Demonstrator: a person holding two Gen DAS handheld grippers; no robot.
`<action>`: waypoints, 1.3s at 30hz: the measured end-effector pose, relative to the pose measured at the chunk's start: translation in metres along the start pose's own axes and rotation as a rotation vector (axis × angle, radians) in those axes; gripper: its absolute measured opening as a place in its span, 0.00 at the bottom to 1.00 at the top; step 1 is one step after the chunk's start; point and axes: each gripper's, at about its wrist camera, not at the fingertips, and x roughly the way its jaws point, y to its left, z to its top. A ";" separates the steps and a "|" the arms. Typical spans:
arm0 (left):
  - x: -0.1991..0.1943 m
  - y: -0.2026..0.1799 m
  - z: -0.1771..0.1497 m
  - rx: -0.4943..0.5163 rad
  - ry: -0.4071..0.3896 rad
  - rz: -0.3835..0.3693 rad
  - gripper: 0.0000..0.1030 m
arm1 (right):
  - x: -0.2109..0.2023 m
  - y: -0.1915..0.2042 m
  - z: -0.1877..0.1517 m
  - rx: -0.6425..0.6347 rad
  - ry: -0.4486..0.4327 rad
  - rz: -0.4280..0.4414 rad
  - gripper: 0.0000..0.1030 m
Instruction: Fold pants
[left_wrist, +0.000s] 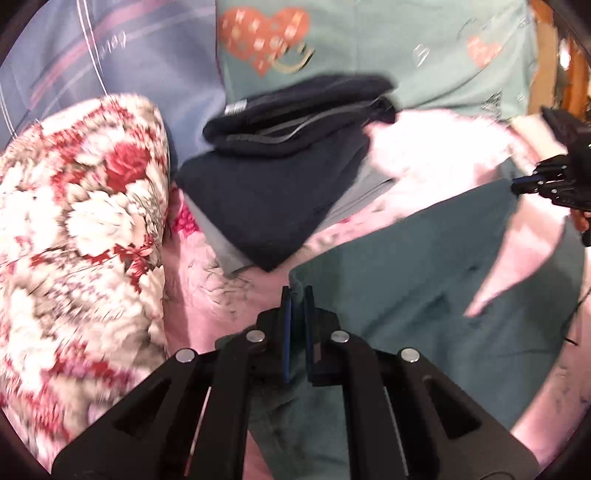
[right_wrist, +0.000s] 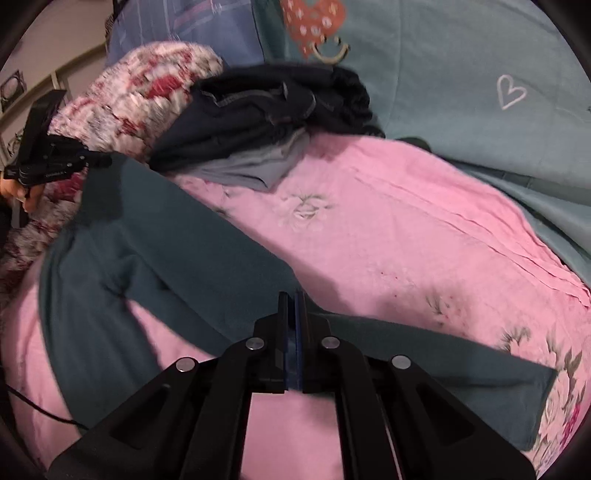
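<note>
The teal pants (right_wrist: 166, 229) lie spread on a pink bedsheet (right_wrist: 406, 221), one leg running to the lower right. My right gripper (right_wrist: 291, 297) has its fingers pressed together at the upper edge of that leg, pinching the cloth. In the left wrist view, my left gripper (left_wrist: 297, 291) is shut on a corner of the teal pants (left_wrist: 406, 266), with cloth showing between the pads. Each gripper shows in the other's view: the left gripper (right_wrist: 99, 160) at the pants' far left corner, the right gripper (left_wrist: 532, 181) at the right edge. The images are blurred.
A stack of folded dark clothes (left_wrist: 273, 192) sits at the head of the bed, just beyond the pants. A rolled floral quilt (left_wrist: 74, 221) lies to the left. Teal bedding with heart prints (right_wrist: 461, 74) and a blue pillow (left_wrist: 110, 48) lie behind.
</note>
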 end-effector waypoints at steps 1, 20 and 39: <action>-0.018 -0.007 -0.006 0.011 -0.019 -0.019 0.05 | -0.017 0.004 -0.005 0.005 -0.023 0.016 0.02; -0.057 -0.059 -0.171 -0.053 0.148 -0.112 0.15 | -0.075 0.096 -0.173 0.180 0.076 0.172 0.09; -0.053 -0.117 -0.122 -0.128 0.077 -0.201 0.53 | -0.052 0.089 -0.142 0.156 0.081 0.102 0.51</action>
